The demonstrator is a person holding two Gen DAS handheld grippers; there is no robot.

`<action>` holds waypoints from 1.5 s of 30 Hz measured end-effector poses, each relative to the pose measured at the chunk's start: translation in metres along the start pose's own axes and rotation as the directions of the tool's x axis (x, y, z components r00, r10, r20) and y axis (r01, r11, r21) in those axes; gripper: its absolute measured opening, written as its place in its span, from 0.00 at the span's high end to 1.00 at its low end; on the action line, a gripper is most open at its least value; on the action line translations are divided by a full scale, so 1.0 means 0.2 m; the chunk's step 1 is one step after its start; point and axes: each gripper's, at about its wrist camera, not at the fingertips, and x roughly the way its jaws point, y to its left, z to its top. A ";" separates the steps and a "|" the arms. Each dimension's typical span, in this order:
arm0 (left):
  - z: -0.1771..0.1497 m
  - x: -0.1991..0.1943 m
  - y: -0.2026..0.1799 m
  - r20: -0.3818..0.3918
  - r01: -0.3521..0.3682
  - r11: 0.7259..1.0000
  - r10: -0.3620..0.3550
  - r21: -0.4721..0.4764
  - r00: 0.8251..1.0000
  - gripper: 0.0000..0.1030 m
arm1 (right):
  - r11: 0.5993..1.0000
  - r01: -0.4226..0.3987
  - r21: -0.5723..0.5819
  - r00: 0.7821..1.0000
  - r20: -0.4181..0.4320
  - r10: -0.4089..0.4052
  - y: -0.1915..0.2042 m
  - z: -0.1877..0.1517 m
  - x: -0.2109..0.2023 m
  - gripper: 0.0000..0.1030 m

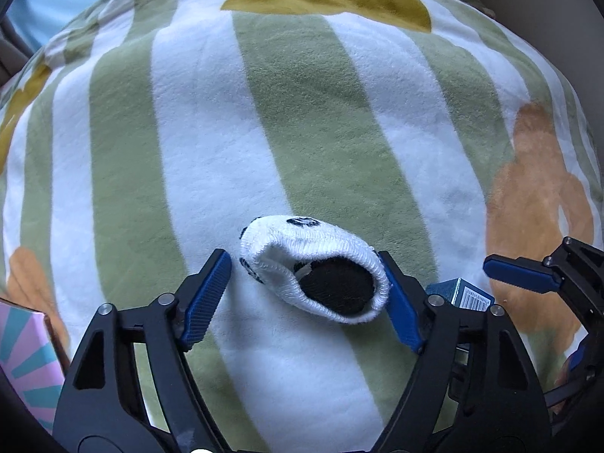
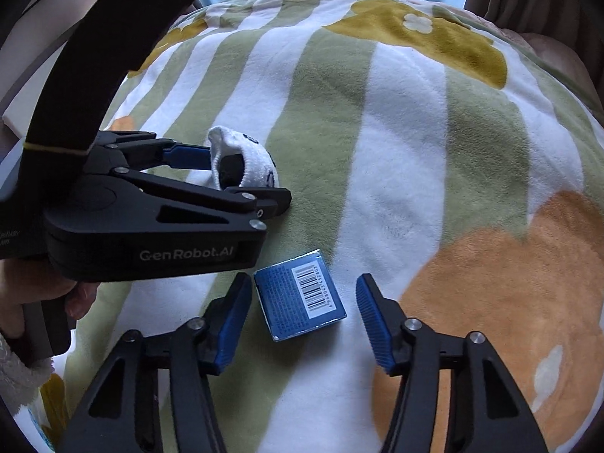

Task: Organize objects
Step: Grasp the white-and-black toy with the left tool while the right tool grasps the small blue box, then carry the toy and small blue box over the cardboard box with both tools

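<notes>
A rolled white sock with black marks (image 1: 313, 268) lies on the striped blanket (image 1: 264, 132). My left gripper (image 1: 302, 264) is open, its blue pads on either side of the sock; the right pad touches it. The sock (image 2: 241, 162) and the left gripper (image 2: 226, 173) also show in the right wrist view. A small blue box with a barcode (image 2: 300, 298) lies on the blanket between the open fingers of my right gripper (image 2: 304, 290), close to the left pad. The box's corner (image 1: 462, 294) and the right gripper's finger (image 1: 517, 271) show in the left wrist view.
The green and white striped blanket (image 2: 396, 132) has orange and mustard flower patches. A pink and teal patterned box (image 1: 26, 362) sits at the left edge. A person's hand (image 2: 45, 309) holds the left gripper's handle.
</notes>
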 end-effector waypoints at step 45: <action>-0.37 -1.53 0.12 0.105 -0.022 0.971 0.048 -0.239 0.993 0.45 | 0.965 0.121 0.231 0.991 0.029 -0.131 0.39 0.08 -1.25 0.60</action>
